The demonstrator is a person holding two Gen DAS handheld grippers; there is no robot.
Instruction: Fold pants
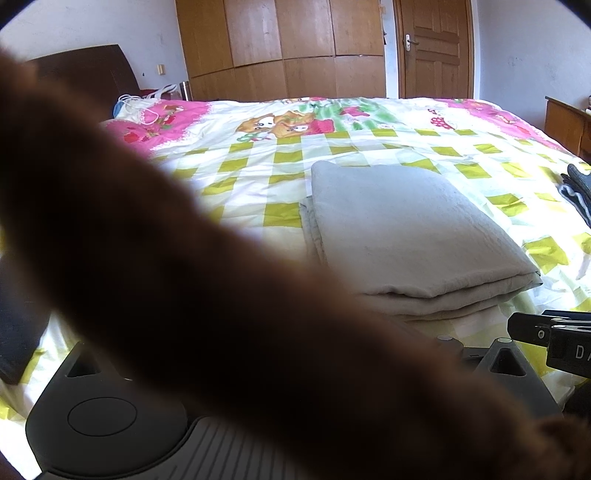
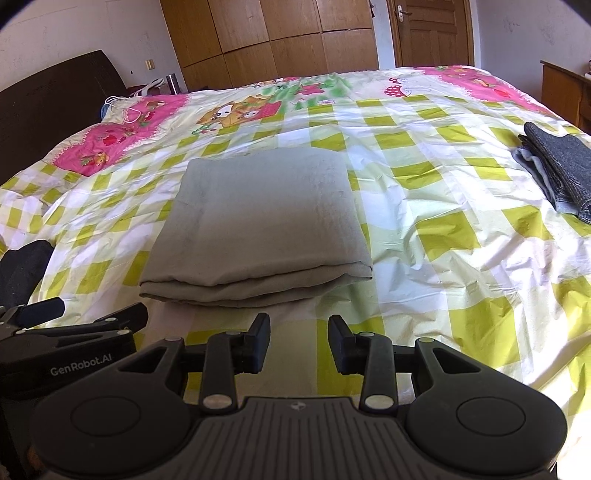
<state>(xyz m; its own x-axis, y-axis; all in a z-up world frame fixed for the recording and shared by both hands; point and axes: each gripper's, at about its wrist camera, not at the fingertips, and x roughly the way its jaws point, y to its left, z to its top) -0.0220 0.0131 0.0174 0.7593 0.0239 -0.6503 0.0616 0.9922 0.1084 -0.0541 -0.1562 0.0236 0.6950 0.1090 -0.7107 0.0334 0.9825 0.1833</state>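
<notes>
Grey pants [image 2: 258, 218] lie folded into a neat flat rectangle in the middle of the checked bed cover [image 2: 443, 229]; the left wrist view shows them too [image 1: 410, 229]. My right gripper [image 2: 299, 341] hovers just short of their near fold, open and holding nothing. My left gripper [image 2: 99, 310] sits to its left, low over the bed, with its fingers apart. In the left wrist view a blurred brown shape [image 1: 184, 295] close to the lens hides that gripper's fingers.
A stack of folded dark grey clothes [image 2: 557, 170] lies near the bed's right edge. Something dark [image 2: 22, 266] rests at the left edge. The headboard [image 2: 48, 96] is at far left, with a wardrobe [image 2: 277, 33], a door [image 2: 428, 33] and a wooden cabinet [image 2: 565, 92] beyond.
</notes>
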